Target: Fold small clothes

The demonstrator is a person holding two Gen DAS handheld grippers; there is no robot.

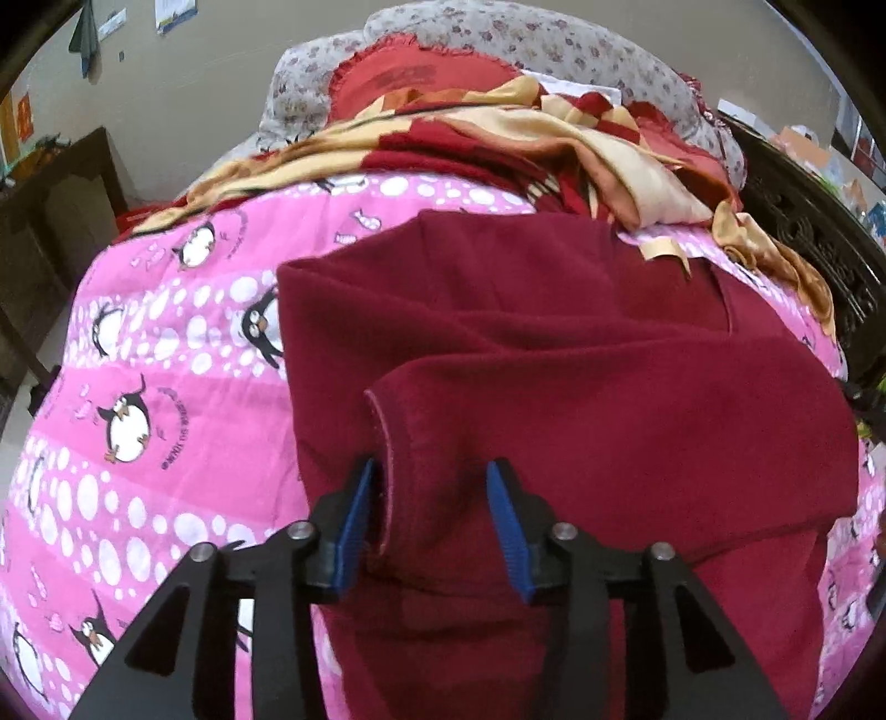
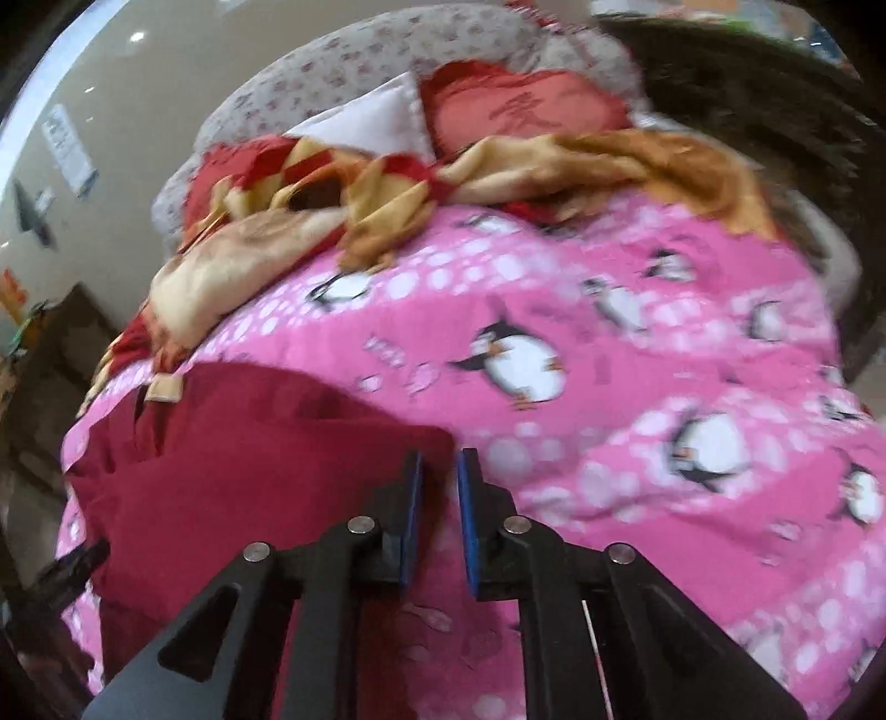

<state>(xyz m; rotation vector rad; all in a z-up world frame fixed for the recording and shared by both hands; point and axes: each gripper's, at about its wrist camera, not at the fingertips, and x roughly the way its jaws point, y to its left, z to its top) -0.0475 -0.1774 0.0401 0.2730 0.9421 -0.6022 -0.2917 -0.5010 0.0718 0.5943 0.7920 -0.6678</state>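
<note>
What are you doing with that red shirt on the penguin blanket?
Someone is folding a dark red garment on the pink penguin blanket using two hand-held tongs. The left tongs stand open around a folded-over sleeve. The right tongs are nearly closed at the garment's edge; nothing clearly pinched.

Maroon garment [image 1: 554, 343] on a pink penguin-print quilt [image 1: 166, 343]

The garment is a plain deep maroon all over, with a slightly paler line along its seamed edge. The quilt under it is bright pink in lighter and darker bands, scattered with white dots and black-and-white penguins with orange beaks and feet. Behind lies a blanket [image 1: 498, 138] in dark red, cream and gold blocks, a red-orange cushion [image 2: 526, 111] with darker stitched figures, and a grey bolster [image 1: 554, 50] in a small reddish floral print. Both grippers are black with blue pads [image 1: 351, 526].
</note>
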